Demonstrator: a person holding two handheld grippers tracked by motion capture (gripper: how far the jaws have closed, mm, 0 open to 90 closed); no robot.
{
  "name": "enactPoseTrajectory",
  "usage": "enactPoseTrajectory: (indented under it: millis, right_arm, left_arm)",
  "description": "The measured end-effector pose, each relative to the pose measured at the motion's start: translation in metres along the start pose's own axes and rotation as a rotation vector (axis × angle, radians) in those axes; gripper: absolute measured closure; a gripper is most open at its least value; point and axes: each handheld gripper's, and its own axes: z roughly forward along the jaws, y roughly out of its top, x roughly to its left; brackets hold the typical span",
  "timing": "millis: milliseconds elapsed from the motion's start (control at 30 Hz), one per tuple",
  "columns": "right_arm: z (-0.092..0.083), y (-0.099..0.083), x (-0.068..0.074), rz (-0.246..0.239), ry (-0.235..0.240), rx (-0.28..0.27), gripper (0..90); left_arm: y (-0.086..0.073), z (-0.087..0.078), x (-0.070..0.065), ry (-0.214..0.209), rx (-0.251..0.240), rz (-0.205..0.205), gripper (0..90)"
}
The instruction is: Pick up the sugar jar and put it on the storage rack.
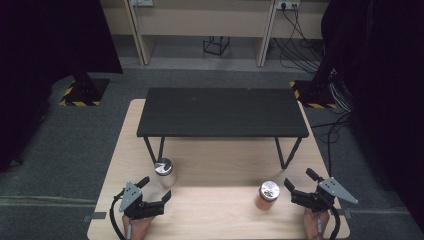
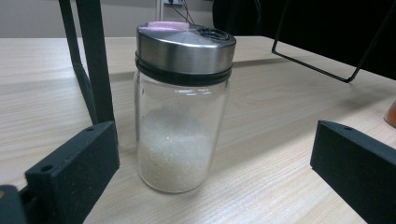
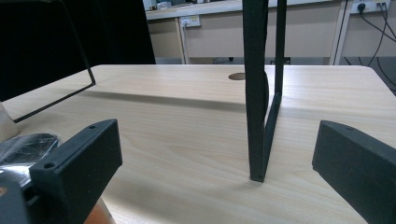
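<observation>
The left gripper view is showing my left hand-held gripper (image 2: 205, 172) standing released, jaws wide on either side of the clear glass jar of white grains with a steel lid (image 2: 183, 107), which is sitting upright on the pale wooden table (image 2: 280, 116) just beside a leg of the black metal shelf (image 2: 91, 60). I am lining up to grasp; next I am judging I must ease forward and close evenly. My right hand-held gripper (image 1: 304, 186) is also waiting released just beside the orange-filled glass jar (image 1: 267, 196), probably spice.
</observation>
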Motion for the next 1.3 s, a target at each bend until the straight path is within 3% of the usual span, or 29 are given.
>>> enactPoseTrajectory:
  millis: [867,1300]
  right_arm:
    - [-0.0017,-0.0016,0.0005,-0.012,0.008,-0.012,1.5]
    - [-0.0029,-0.0026,-0.0007,-0.009,0.011,-0.019,1.5]
  left_arm:
    - [-0.0002,0.0007,-0.0009,0.011,-0.004,-0.001,0.4]
    - [0.0003,-0.0009,0.0017,0.028,-0.025,-0.026,0.3]
